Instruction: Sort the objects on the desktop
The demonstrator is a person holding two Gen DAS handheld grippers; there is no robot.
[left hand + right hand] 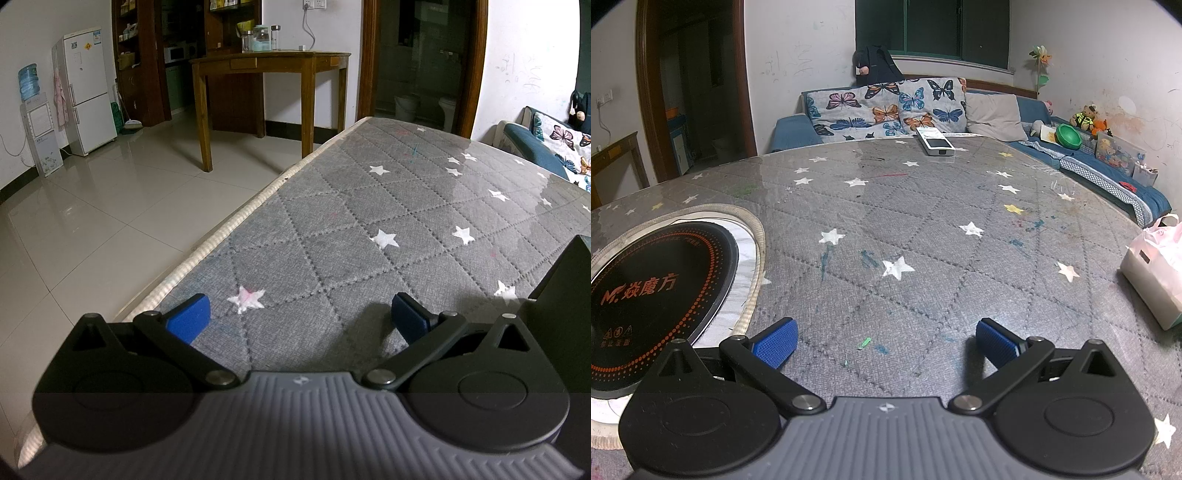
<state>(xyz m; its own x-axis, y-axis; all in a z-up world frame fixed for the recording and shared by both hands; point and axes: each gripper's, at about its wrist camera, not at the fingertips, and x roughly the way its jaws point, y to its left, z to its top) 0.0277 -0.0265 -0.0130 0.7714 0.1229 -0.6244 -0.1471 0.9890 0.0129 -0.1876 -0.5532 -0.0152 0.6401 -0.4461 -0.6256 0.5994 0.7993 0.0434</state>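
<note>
My right gripper (884, 338) is the one with anything to sort ahead of it: a white remote control (935, 144) lies flat at the far edge of the desk (923, 229), straight ahead and a touch right of the jaws' centre line, well apart from them. Its long axis runs roughly away from me, slanting a little to the right, so I judge the jaws would have to close across its narrow width after a long reach forward. A pink-and-white bag (1156, 273) sits near the right edge, closer but off to the side. Both pairs of jaws stand wide apart, holding nothing. My left gripper (297, 317) looks along a bare stretch of star-patterned cover, so it is the worse placed. On the round black cooktop (661, 291) set into the desk at left I read "M" followed by "焱魔方"; the small warning print below it is too fine to read.
</note>
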